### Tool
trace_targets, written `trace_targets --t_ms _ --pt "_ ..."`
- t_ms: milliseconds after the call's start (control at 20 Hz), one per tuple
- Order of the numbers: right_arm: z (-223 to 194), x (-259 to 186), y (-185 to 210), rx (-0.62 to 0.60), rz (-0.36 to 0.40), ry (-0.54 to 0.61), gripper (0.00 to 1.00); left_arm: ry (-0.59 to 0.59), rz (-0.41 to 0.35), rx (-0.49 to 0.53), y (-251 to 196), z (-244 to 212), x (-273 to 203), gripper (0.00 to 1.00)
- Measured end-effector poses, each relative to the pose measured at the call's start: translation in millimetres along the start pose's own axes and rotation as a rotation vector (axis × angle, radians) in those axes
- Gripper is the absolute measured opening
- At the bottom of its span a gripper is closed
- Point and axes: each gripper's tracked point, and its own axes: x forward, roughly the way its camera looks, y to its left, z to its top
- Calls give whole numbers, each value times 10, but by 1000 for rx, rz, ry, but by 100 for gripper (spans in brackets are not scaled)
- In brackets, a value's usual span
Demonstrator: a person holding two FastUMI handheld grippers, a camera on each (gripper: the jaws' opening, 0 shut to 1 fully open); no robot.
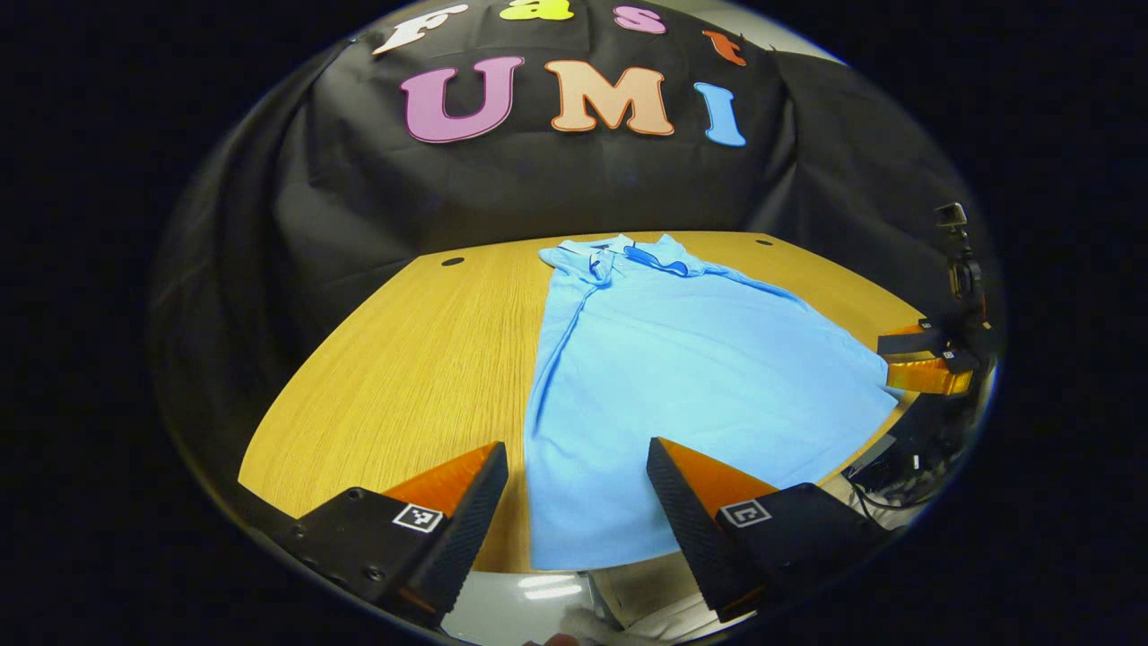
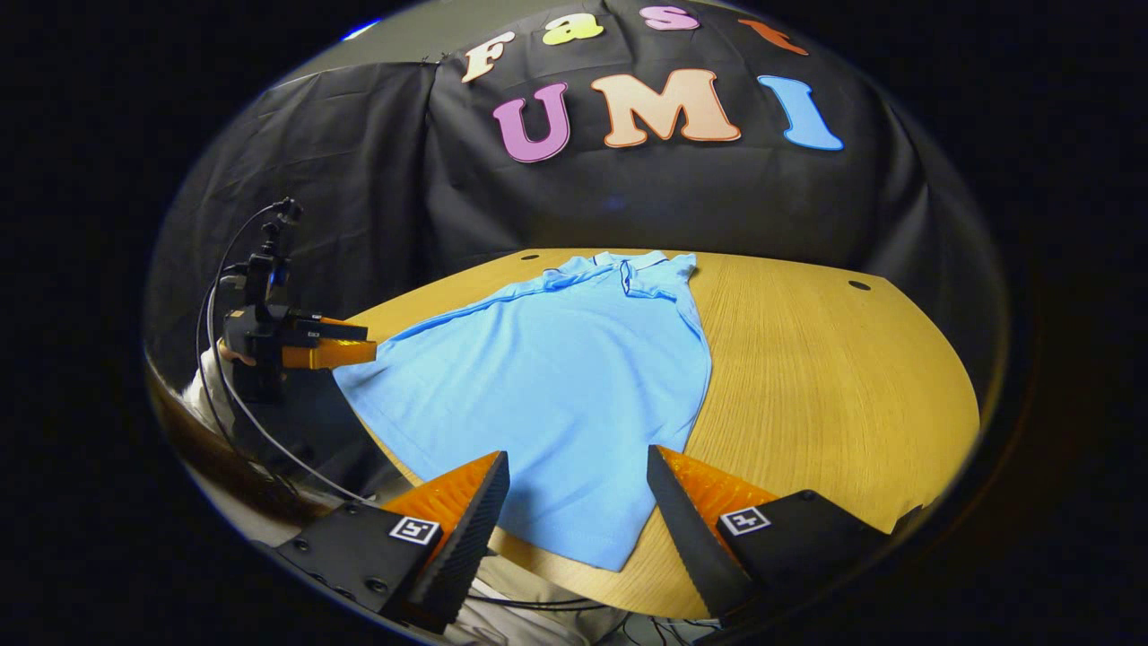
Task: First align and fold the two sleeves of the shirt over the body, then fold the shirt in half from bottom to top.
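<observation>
A light blue polo shirt [image 1: 682,377] lies flat on the wooden table [image 1: 404,377], collar [image 1: 628,256] at the far end and both sleeves folded in over the body. My left gripper [image 1: 577,458] stands open above the hem's left corner, with nothing between its fingers. In the right gripper view the shirt [image 2: 556,377] runs from its collar [image 2: 628,265] down to the hem's right corner. My right gripper [image 2: 578,462] is open over that corner, also holding nothing. Each gripper shows in the other's view, the right gripper [image 1: 924,359] by the shirt's right edge and the left gripper [image 2: 323,345] by its left edge.
The table's near edge runs just under the hem. Small dark holes [image 1: 453,261] [image 2: 859,285] mark the far corners of the tabletop. Black cables [image 2: 224,359] hang from the left gripper. Bare wood [image 2: 825,377] lies right of the shirt.
</observation>
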Motion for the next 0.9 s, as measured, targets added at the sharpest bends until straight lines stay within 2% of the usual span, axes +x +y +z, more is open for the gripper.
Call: trace_targets --t_ms 200,500,600,700,750,800,850,900 --pt "-42 51 29 3 -3 11 97 27 -24 21 -97 -75 9 95" --pt "-73 71 27 -3 -16 15 97 48 -26 10 -141 -147 17 96" --pt "-82 97 24 -8 -28 15 97 46 -49 0 -208 -162 13 96" --pt "-96 118 -16 -23 -58 19 97 31 -73 -9 -265 -139 34 90" --pt "-94 120 -25 -32 -65 17 93 24 -84 -1 -306 -153 21 82" --pt "-86 124 6 -24 -56 18 89 14 -97 3 -357 -136 31 78" --pt "-94 138 25 -19 -53 15 80 13 -107 11 -402 -138 26 66" --pt "-81 143 34 -15 -49 12 74 10 -118 20 -439 -140 28 58"
